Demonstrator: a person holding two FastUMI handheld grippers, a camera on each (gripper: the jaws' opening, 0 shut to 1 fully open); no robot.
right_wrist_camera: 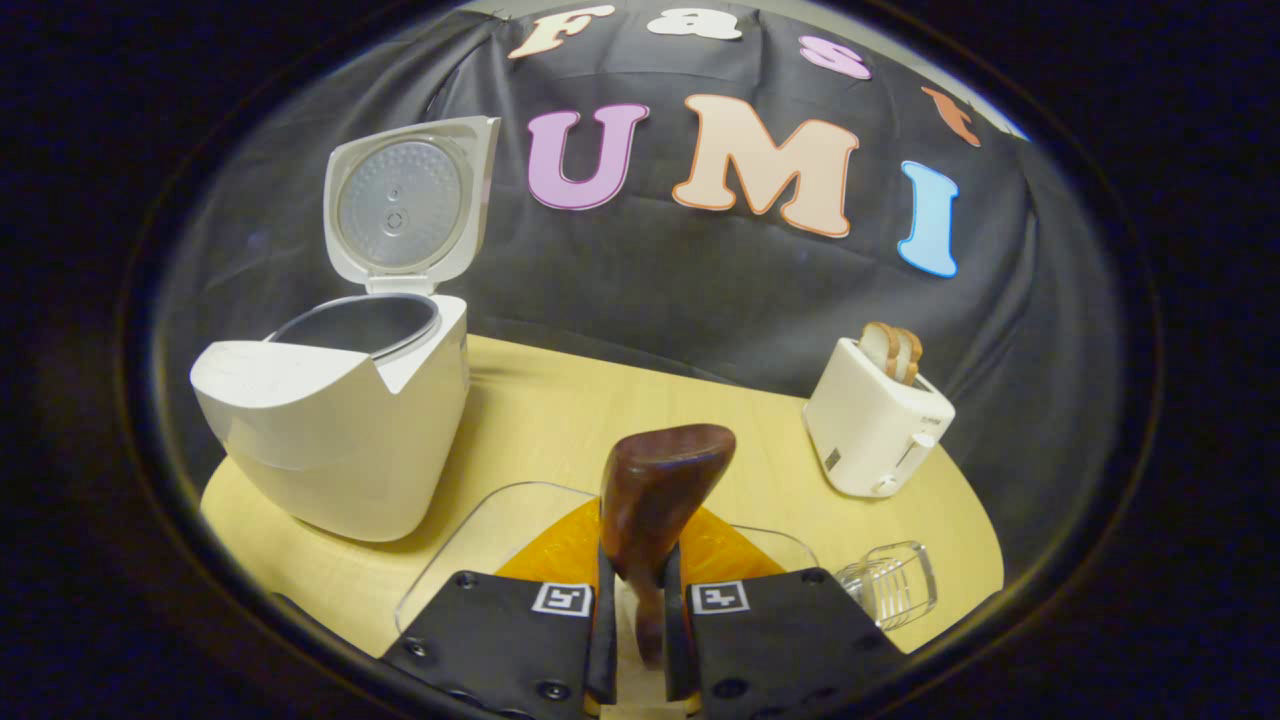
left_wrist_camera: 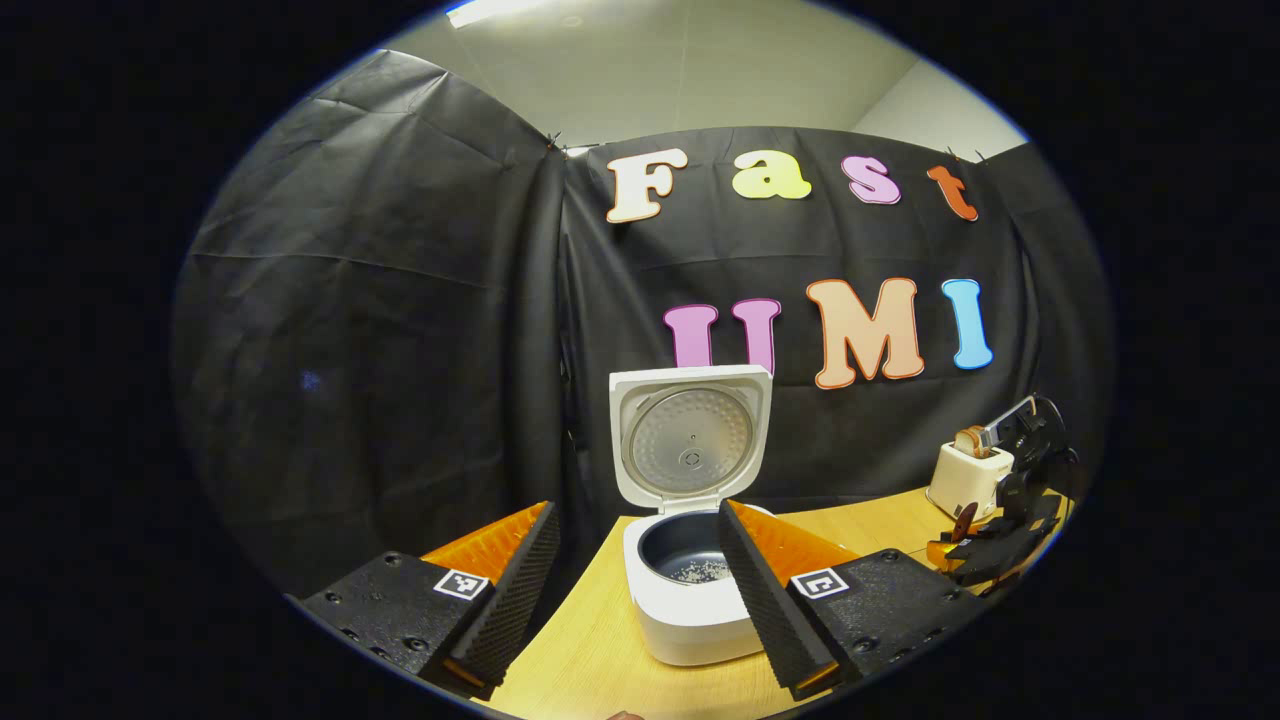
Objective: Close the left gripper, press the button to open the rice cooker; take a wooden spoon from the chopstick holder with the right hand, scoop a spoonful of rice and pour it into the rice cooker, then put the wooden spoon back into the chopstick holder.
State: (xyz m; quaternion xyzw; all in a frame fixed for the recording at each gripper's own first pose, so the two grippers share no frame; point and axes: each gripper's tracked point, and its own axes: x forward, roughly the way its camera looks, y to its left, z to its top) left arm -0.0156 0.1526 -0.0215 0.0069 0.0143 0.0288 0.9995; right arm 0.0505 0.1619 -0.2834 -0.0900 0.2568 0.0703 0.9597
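My right gripper clamps the wooden spoon, left gripper spread apart before the lid-up rice cooker.

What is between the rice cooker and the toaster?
Just bare table between the rice cooker and the toaster, seen in the right gripper view.
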